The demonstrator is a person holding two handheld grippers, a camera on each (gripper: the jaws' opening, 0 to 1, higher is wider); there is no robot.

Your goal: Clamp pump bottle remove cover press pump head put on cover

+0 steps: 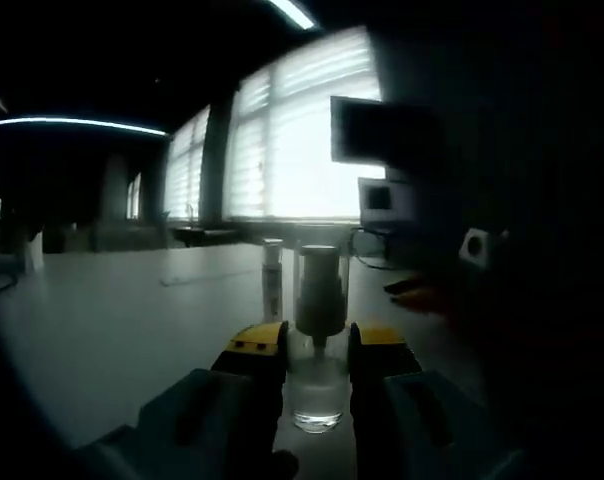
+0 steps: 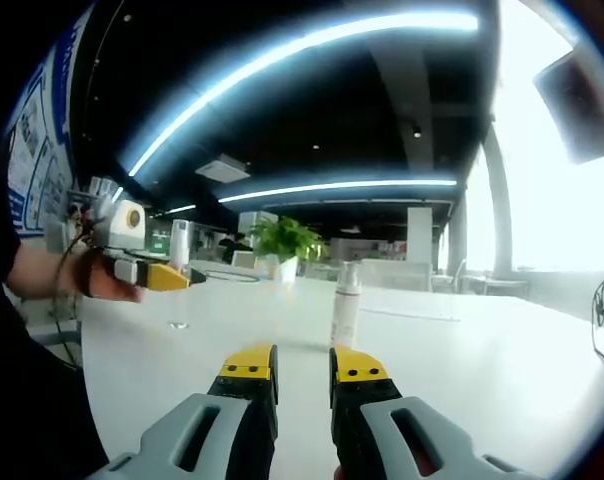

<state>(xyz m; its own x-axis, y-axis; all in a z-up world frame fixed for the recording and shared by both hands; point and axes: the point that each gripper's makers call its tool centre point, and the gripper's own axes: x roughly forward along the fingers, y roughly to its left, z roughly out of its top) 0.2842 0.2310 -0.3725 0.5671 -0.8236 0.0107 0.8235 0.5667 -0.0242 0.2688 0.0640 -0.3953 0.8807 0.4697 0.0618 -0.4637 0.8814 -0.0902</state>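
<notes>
White table, left gripper jaws clamping pump bottle, right gripper jaws narrow, empty

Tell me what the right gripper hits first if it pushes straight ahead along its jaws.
Probably the small white bottle standing on the table, slightly right of the right gripper's centre line. Depth is unclear, and bare tabletop lies before it.
</notes>
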